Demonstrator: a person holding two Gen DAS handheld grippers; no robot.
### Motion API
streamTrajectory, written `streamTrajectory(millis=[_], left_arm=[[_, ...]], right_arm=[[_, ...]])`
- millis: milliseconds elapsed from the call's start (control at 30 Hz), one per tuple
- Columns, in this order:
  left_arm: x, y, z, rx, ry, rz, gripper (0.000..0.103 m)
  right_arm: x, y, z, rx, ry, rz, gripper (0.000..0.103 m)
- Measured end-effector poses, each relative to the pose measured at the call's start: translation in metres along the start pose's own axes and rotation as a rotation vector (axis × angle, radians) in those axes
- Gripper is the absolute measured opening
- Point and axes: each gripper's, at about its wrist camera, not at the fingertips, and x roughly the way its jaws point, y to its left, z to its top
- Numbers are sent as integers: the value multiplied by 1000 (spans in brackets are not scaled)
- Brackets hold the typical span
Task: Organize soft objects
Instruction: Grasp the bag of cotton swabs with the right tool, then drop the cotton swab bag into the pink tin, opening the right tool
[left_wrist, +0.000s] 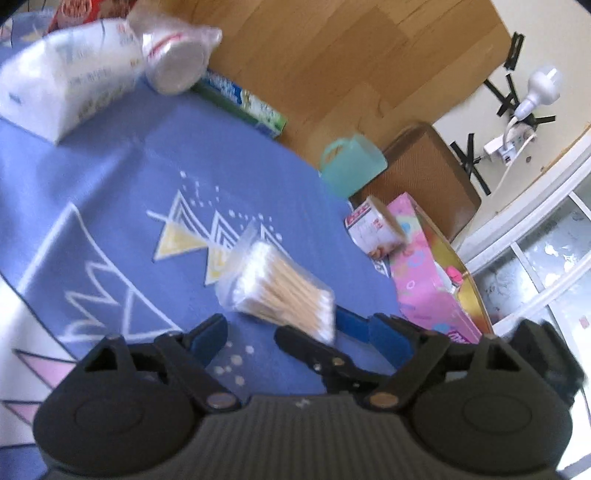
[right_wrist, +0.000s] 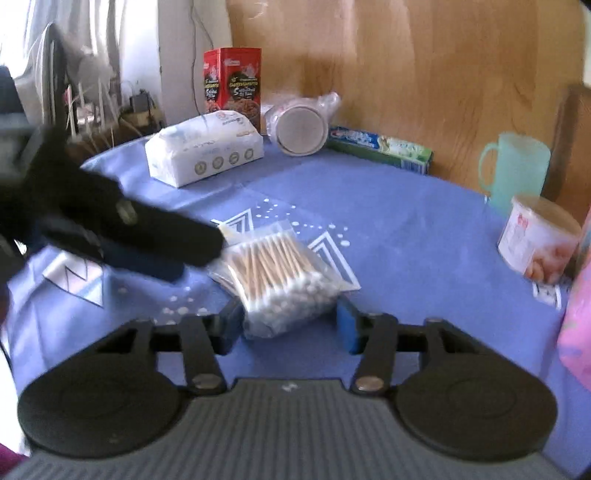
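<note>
While one swab bag (right_wrist: 280, 280) lies, two grippers (right_wrist: 290, 321) flank.

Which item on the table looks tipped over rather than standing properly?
The bagged cup stack at the back lies on its side, base facing the camera, between the tissue pack and the toothpaste box. The mug stands upright.

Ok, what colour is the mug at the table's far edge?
Translucent mint green mug, clearest in the right wrist view.
</note>
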Motion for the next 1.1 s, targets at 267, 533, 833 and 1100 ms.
streamTrajectory(millis=[267,533,833,1100], left_arm=[[24,-33,3,75,24,-42,67],[71,-147,18,318,44,-180,67],[140,-244,15,508,38,-122,94],[117,-226,9,544,-9,-48,97]], right_arm=[[-35,16,-27,18,-114,-99,46],[-102,-47,-25,156,-310,-324,46],[-124,-148,-34,342,-303,-634,61],[-162,-161,-61,545,-449,-671,71]])
